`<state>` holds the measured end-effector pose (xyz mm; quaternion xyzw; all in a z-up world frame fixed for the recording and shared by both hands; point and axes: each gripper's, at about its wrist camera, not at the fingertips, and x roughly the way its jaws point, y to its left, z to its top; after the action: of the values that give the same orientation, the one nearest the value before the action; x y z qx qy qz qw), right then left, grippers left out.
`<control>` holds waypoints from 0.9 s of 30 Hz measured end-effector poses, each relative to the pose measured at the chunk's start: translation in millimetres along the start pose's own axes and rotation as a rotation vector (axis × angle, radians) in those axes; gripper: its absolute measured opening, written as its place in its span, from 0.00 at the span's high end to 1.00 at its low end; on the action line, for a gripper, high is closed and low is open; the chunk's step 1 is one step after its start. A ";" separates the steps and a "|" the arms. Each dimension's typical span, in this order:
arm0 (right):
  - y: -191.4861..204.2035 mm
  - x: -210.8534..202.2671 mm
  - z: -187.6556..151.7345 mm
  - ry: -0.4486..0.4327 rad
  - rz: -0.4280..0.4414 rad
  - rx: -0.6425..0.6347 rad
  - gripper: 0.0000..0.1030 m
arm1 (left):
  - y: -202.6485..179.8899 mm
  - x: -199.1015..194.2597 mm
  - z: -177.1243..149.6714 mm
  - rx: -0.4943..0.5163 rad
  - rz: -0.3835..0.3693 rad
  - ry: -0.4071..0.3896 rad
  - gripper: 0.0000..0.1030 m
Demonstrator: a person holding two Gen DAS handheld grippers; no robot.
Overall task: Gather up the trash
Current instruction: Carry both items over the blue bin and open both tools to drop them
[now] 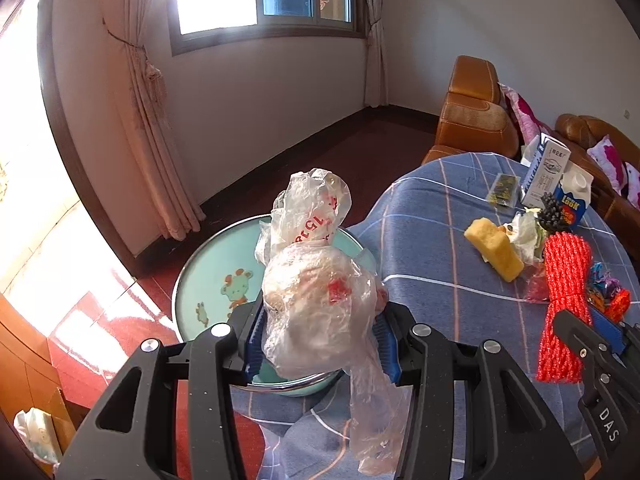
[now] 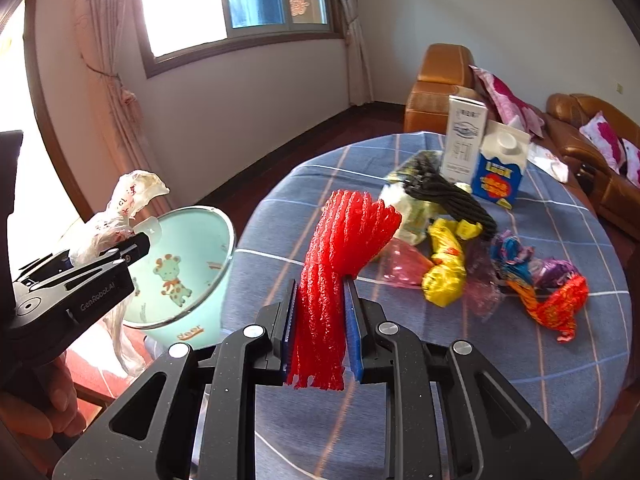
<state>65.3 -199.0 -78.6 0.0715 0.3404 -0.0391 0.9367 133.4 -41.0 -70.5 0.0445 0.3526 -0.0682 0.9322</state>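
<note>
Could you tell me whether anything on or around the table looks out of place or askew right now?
Mainly the mint basin: it sits tilted at the table's edge, partly overhanging the floor. Crumpled wrappers lie scattered beside the upright cartons, but that is the trash awaiting collection.

Two cartons (image 2: 498, 168), one bin (image 2: 188, 272), one sponge (image 1: 494, 254).
</note>
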 end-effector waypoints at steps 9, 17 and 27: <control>41.0 15.8 11.6 0.011 0.066 -0.068 0.78 | 44.0 6.6 1.9 -0.064 0.040 0.008 0.56; 77.0 32.5 21.4 0.016 0.120 -0.114 0.78 | 82.4 14.2 4.0 -0.120 0.074 0.009 0.56; 111.7 69.5 30.5 0.055 0.169 -0.148 0.78 | 101.0 34.9 3.3 -0.157 0.057 0.043 0.56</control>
<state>151.4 -95.3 -88.3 0.0319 0.3608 0.0673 0.9296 177.4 54.9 -87.7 -0.0172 0.3754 -0.0130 0.9266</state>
